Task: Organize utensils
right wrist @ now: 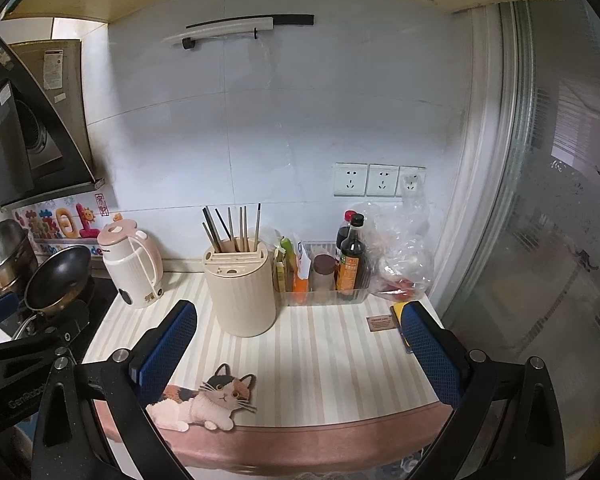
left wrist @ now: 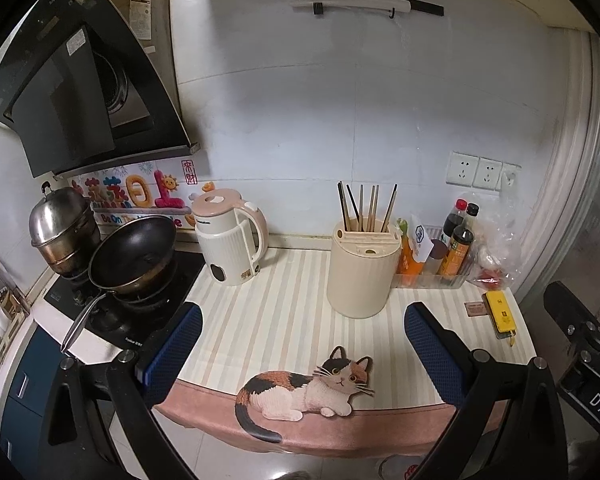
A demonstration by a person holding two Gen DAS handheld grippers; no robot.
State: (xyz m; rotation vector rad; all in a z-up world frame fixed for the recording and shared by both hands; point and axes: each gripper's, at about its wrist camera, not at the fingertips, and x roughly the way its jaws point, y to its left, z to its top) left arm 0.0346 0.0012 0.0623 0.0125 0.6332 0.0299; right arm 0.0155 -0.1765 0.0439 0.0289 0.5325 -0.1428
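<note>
With both the left gripper (left wrist: 300, 344) and right gripper (right wrist: 300, 344) spread wide and empty, note the upright chopsticks (right wrist: 232, 226) in the holder (right wrist: 240, 292) at the counter's (right wrist: 340, 360) back edge lie ahead-left of your right gripper and ahead-right of your left.

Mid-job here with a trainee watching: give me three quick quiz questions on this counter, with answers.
1. True or false: the chopsticks stand upright in the cream utensil holder.
2. Which appliance sits left of that holder: A) toaster, B) kettle, C) blender?
3. What does either the left gripper or the right gripper hold?

Key: 1 true. 2 B. 3 nothing; both are open and hover over the striped mat.
</note>
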